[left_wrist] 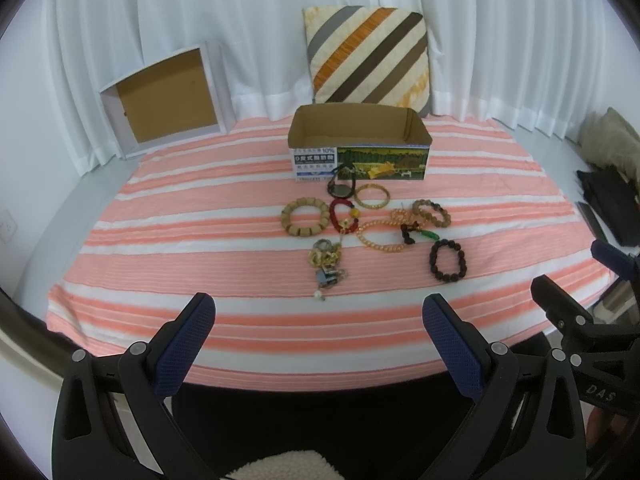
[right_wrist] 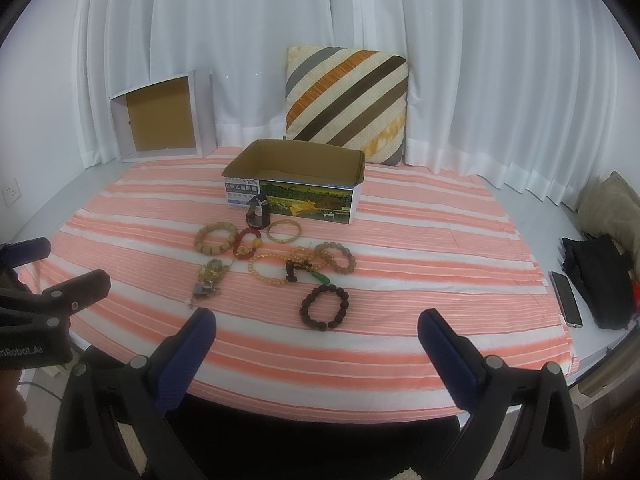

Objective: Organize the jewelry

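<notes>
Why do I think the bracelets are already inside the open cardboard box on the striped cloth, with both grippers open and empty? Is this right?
One part is wrong: the bracelets are not inside the cardboard box. They lie on the striped cloth in front of it, as the right wrist view shows. The rest holds: the box is open, and the left gripper and right gripper are both open and empty.

Jaws wide apart; dark bead bracelet [right_wrist: 324, 306] nearest, cardboard box [right_wrist: 296, 184] behind.

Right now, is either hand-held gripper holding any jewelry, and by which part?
Nothing is held. The left hand-held gripper and right hand-held gripper are both open, short of the dark brown beaded bracelet on the striped cloth.
</notes>
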`<state>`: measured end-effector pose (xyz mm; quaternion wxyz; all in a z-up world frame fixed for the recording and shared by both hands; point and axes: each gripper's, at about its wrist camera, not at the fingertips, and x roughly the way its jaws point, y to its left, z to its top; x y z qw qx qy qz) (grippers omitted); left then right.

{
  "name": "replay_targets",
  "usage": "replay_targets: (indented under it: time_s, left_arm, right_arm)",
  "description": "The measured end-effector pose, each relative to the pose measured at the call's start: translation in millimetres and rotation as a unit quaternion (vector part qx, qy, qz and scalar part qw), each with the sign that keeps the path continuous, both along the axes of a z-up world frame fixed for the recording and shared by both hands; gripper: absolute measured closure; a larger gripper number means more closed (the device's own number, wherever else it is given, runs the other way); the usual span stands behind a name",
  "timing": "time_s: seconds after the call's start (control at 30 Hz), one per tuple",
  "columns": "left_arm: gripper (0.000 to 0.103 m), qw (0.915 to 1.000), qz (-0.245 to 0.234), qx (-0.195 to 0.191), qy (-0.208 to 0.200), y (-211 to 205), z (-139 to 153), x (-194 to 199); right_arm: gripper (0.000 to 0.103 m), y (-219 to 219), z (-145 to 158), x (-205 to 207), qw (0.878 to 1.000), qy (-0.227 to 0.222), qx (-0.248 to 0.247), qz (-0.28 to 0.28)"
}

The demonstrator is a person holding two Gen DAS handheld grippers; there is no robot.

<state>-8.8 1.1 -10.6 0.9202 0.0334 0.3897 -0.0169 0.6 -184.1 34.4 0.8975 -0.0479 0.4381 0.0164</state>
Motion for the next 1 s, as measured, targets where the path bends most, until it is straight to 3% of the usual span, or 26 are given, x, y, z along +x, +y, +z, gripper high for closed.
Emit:
replay_targets:
  time_s: [0.4, 0.6, 0.77, 1.0]
  left_arm:
    - [0.0, 0.9998, 0.009, -0.008, 0.017, 7.6, -9.9, 9.9]
    - [0.0, 0.9997, 0.012, -0.022, 0.003, 12.8, -22.0, 19.5]
    - [0.0, 0.9995, 0.013, -0.028, -0.002, 16.5, -52.1, 34.7]
    - [0.001, 0.9987, -0.004, -0.023, 0.045, 15.0, -117.6, 66.4]
  right_arm:
    - [0.0, -7.2, -9.6, 4.3, 1.0, 0.005, -0.002, -0.008]
    - [0.0, -11.3, -21.1, 4.0, 1.0, -0.004, 0.006, -0.011]
    - [0.0, -14.8, -44.6, 2.1, 1.0, -0.029, 0.0, -0.007]
    - [0.0, -30.4, -105.2, 11.0, 1.0, 0.007, 0.002, -0.01]
